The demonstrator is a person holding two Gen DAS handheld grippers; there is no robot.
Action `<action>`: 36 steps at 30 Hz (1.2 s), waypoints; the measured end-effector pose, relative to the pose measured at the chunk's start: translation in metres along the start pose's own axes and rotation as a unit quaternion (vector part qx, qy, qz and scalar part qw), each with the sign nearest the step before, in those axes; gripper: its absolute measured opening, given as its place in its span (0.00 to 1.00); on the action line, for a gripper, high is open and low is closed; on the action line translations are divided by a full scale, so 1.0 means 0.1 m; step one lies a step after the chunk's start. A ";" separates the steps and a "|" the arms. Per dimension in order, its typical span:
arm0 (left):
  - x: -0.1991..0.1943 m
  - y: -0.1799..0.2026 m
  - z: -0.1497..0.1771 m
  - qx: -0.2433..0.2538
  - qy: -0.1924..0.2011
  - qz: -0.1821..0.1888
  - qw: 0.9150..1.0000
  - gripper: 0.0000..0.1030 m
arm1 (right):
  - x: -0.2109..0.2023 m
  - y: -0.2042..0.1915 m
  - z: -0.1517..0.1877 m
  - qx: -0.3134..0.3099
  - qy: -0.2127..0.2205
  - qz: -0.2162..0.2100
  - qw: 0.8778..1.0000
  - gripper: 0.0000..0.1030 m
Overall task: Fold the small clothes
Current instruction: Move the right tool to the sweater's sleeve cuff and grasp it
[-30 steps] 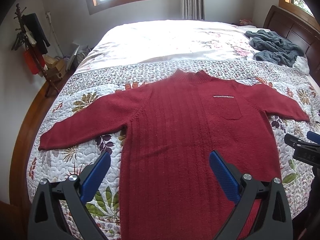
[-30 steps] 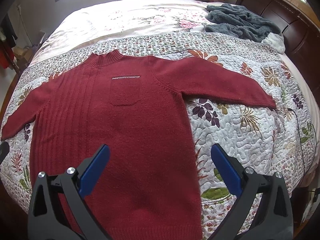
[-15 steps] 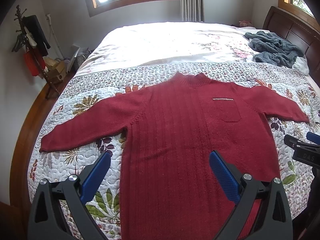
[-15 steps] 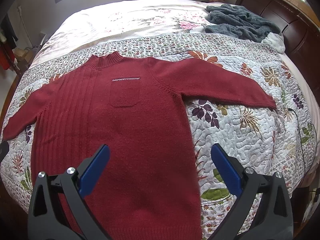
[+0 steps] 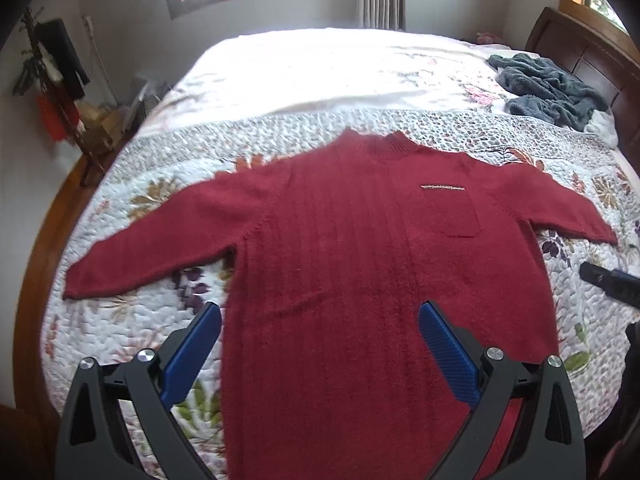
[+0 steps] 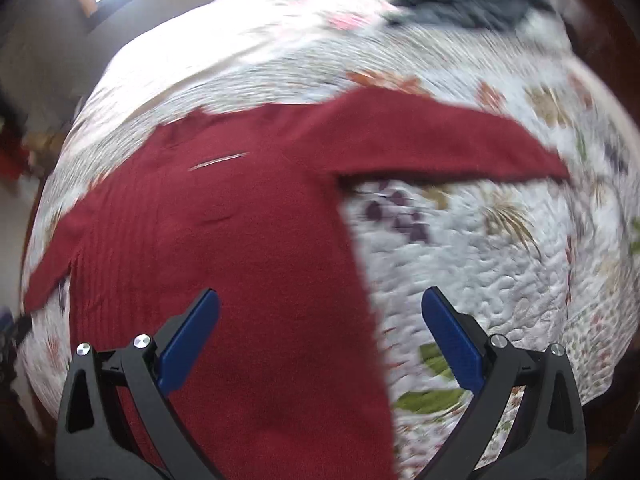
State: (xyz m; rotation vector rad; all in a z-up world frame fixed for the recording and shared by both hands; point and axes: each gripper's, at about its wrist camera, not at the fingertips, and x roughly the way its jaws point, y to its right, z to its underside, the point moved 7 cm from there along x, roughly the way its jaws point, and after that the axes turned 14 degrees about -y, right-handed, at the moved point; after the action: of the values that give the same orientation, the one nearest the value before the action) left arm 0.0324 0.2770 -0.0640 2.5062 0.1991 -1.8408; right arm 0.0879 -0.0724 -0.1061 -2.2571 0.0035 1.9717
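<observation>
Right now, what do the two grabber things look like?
Both look alike. The left gripper and right gripper each have two black plastic arms with triangle-shaped holes, round silver bolts, and flat blue fingers with a bumpy surface. No cables, sleeves or hands show.

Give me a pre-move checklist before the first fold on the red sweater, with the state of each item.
1. Red sweater lies flat, front up, on the quilt: ok.
2. Both sleeves spread out to the sides, none tucked under: ok.
3. Left gripper open and holding nothing: ok.
4. Right gripper open and holding nothing: ok.
5. Right wrist view sharp enough to aim a grasp: not ok, it is heavily blurred.
6. Grey blanket lies apart from the sweater, near the headboard: ok.
</observation>
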 end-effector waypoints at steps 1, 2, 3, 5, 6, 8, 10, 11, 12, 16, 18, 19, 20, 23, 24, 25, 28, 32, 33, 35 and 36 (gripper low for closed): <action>0.03 0.02 -0.05 0.000 -0.001 -0.002 1.000 0.96 | 0.05 0.28 -0.14 0.027 -0.007 0.002 1.000 0.97; 0.08 0.06 -0.12 0.001 -0.001 -0.004 1.000 0.96 | 0.09 0.47 -0.22 0.044 -0.010 0.006 0.999 0.97; 0.11 0.09 -0.17 0.002 0.001 -0.006 1.000 0.96 | 0.14 0.73 -0.35 0.065 -0.015 0.011 0.998 0.97; 0.18 0.18 -0.31 0.004 0.001 -0.008 1.000 0.96 | 0.25 1.21 -0.56 0.106 -0.024 0.015 0.994 0.97; 0.21 0.22 -0.37 0.005 0.003 -0.007 1.000 0.96 | 0.29 1.37 -0.63 0.117 -0.027 0.010 0.993 0.96; 0.26 0.32 -0.52 0.005 0.008 -0.007 1.000 0.96 | 0.41 1.75 -0.82 0.142 -0.034 -0.004 0.989 0.96; 0.28 0.40 -0.63 0.003 0.014 0.000 1.000 0.96 | 0.54 2.05 -0.99 0.163 -0.048 -0.007 0.985 0.96; 0.30 0.46 -0.69 0.004 0.017 0.004 1.000 0.96 | 0.64 2.22 -1.09 0.173 -0.059 -0.013 0.983 0.96; 0.32 0.50 -0.73 0.005 0.019 0.005 1.000 0.96 | 0.71 2.32 -1.14 0.179 -0.066 -0.019 0.981 0.96; 0.41 0.68 -0.86 0.017 0.023 0.004 1.000 0.96 | 0.96 2.67 -1.32 0.208 -0.079 -0.037 0.974 0.95; 0.47 0.76 -0.89 0.024 0.021 0.004 0.999 0.96 | 1.04 2.76 -1.39 0.214 -0.080 -0.049 0.972 0.95; 0.50 0.78 -0.91 0.026 0.019 0.003 0.999 0.96 | 1.08 2.81 -1.43 0.216 -0.078 -0.050 0.972 0.95; 0.54 0.81 -0.92 0.029 0.017 0.002 0.999 0.96 | 1.09 2.83 -1.46 0.216 -0.075 -0.051 0.972 0.95; 0.61 0.83 -0.93 0.031 0.014 0.000 0.999 0.96 | 1.09 2.91 -1.55 0.220 -0.064 -0.041 0.973 0.81; 0.63 0.83 -0.93 0.031 0.012 -0.001 0.999 0.96 | 1.10 2.97 -1.60 0.221 -0.063 -0.036 0.973 0.69; 0.65 0.83 -0.92 0.030 0.010 -0.001 1.000 0.96 | 1.09 2.99 -1.62 0.222 -0.061 -0.035 0.973 0.61; 0.70 0.80 -0.91 0.026 0.003 -0.001 1.000 0.96 | 0.99 3.01 -1.67 0.212 -0.043 -0.056 0.975 0.28; 0.72 0.71 -0.89 0.017 0.000 -0.003 1.000 0.96 | 0.77 2.94 -1.69 0.193 -0.013 -0.068 0.979 0.10; 0.72 0.68 -0.88 0.013 -0.001 -0.002 1.000 0.96 | 0.71 2.90 -1.68 0.189 -0.006 -0.066 0.980 0.09; 0.72 0.63 -0.87 0.007 -0.002 0.000 1.000 0.96 | 0.60 2.78 -1.67 0.176 0.008 -0.072 0.982 0.09; 0.71 0.60 -0.87 0.005 -0.002 0.000 1.000 0.96 | 0.55 2.71 -1.66 0.171 0.012 -0.074 0.982 0.09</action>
State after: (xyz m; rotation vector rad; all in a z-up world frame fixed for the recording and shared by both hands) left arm 0.1428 0.2323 -0.1086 2.5088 0.1915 -1.8514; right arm 0.2327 -0.3541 -0.1678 -2.0008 0.1596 1.7170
